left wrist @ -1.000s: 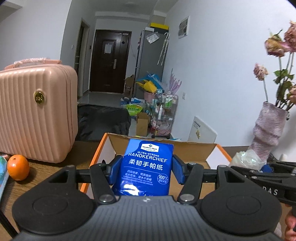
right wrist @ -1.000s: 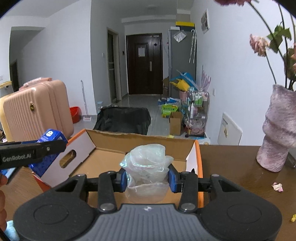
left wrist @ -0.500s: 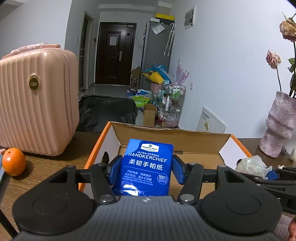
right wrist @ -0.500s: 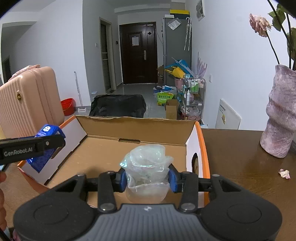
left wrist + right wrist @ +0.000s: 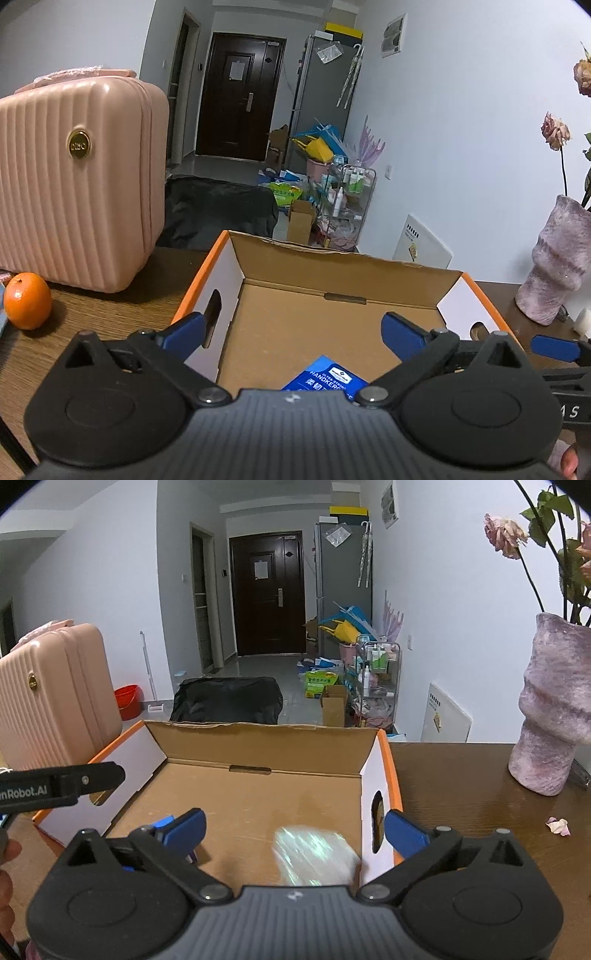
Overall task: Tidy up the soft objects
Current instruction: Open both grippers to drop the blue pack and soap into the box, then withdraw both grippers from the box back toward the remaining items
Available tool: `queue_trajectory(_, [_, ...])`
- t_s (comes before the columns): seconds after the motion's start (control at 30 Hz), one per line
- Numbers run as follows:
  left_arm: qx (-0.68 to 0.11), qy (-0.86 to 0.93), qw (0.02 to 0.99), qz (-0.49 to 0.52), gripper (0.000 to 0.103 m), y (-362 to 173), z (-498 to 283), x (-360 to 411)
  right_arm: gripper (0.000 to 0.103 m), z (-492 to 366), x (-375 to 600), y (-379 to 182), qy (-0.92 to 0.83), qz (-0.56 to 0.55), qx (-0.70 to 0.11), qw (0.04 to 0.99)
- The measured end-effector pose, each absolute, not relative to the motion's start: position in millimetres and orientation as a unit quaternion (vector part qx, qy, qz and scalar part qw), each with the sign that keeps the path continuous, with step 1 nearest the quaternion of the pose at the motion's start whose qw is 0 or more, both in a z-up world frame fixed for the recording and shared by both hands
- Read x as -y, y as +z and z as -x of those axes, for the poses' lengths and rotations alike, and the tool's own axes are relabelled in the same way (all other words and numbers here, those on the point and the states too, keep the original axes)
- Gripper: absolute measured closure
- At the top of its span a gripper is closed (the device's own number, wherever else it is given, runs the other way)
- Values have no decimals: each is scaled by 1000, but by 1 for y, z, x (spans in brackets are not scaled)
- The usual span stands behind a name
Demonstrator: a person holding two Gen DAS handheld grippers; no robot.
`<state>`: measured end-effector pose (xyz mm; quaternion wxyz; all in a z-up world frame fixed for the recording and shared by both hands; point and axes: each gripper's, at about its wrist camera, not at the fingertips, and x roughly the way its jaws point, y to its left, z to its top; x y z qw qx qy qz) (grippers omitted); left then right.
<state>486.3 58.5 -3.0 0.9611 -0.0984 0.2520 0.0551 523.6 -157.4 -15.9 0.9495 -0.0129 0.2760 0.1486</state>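
Observation:
An open cardboard box point(image 5: 343, 269) with orange edges sits on the brown table; it also shows in the right wrist view point(image 5: 258, 746). My left gripper point(image 5: 291, 330) is open over the box's near side. A blue handkerchief tissue pack point(image 5: 325, 376) lies or falls just below it inside the box. My right gripper point(image 5: 293, 827) is open over the box. A crumpled clear plastic bag point(image 5: 314, 856), blurred by motion, is below it near the box's right wall. The left gripper's arm point(image 5: 62, 782) shows at the left of the right wrist view.
A pink ribbed suitcase point(image 5: 74, 192) and an orange point(image 5: 27, 304) stand left of the box. A mauve vase with dried roses point(image 5: 550, 709) stands on the table at the right. A petal point(image 5: 559, 825) lies near it. Clutter fills the hallway behind.
Both grippers have opened. The tissue pack has dropped out of the left gripper into the box, and the plastic bag has dropped out of the right gripper into the box.

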Motion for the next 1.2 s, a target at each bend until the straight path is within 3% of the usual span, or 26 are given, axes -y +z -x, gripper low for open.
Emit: queue_trajectory(1.2, [-215, 48, 974, 55, 0, 15, -367, -53, 0, -394, 184, 4, 170, 9, -204, 964])
